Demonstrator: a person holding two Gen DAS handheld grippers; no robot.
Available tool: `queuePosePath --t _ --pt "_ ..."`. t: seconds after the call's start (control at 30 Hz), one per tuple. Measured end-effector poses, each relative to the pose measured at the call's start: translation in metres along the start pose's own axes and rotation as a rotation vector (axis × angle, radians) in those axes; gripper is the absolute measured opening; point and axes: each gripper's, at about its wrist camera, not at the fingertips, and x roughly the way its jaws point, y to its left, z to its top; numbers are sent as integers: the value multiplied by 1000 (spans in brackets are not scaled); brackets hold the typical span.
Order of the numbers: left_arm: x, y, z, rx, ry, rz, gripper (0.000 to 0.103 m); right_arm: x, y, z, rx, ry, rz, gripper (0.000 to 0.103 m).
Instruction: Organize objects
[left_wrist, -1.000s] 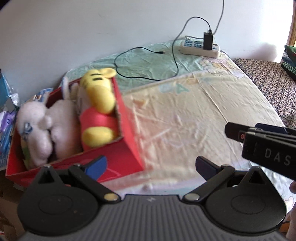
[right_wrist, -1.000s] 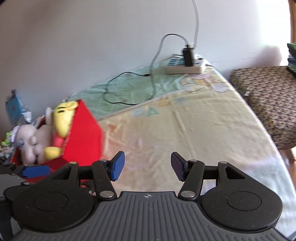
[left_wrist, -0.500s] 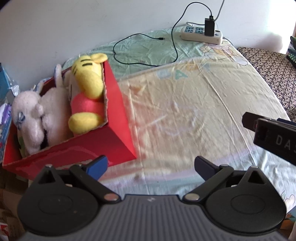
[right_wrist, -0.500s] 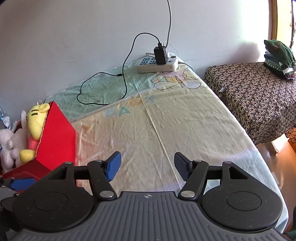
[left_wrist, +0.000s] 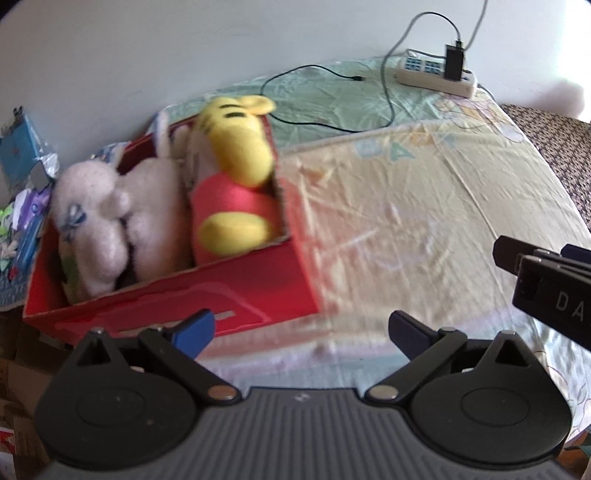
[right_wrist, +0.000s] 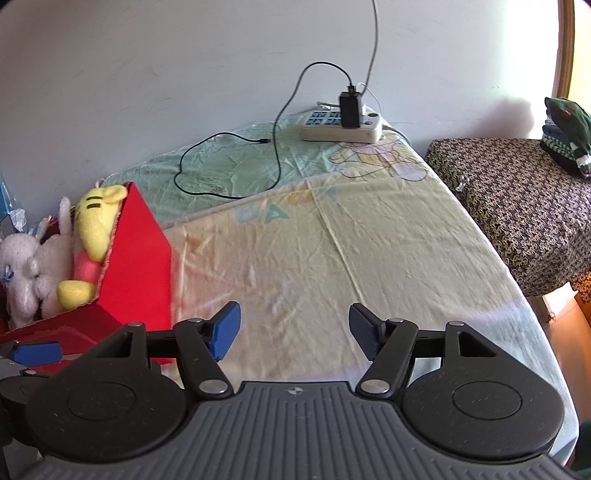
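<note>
Both my grippers, left gripper (left_wrist: 300, 328) and right gripper (right_wrist: 294, 331), stay wide and empty. The red box (left_wrist: 177, 291) of plush toys (left_wrist: 232, 192) has swung back nearer, beyond my left fingers; sorting looks finished.

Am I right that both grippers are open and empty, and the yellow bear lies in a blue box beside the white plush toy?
Not quite: the box is red, as the left wrist view shows. The rest holds: the left gripper and right gripper are open and empty, and the yellow bear lies beside the white plush toy.
</note>
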Motion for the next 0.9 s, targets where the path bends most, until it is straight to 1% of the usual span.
queuePosePath --t 0.13,0.47,0.9 --pt "-3 20 0 -28 -11 16 102 -4 20 1 -27 -8 12 71" --pt "-11 76 -2 -99 -33 41 102 -9 74 5 -91 -29 41 75" --pt "-14 142 -2 -166 -55 68 102 -1 137 16 -139 -31 47 76"
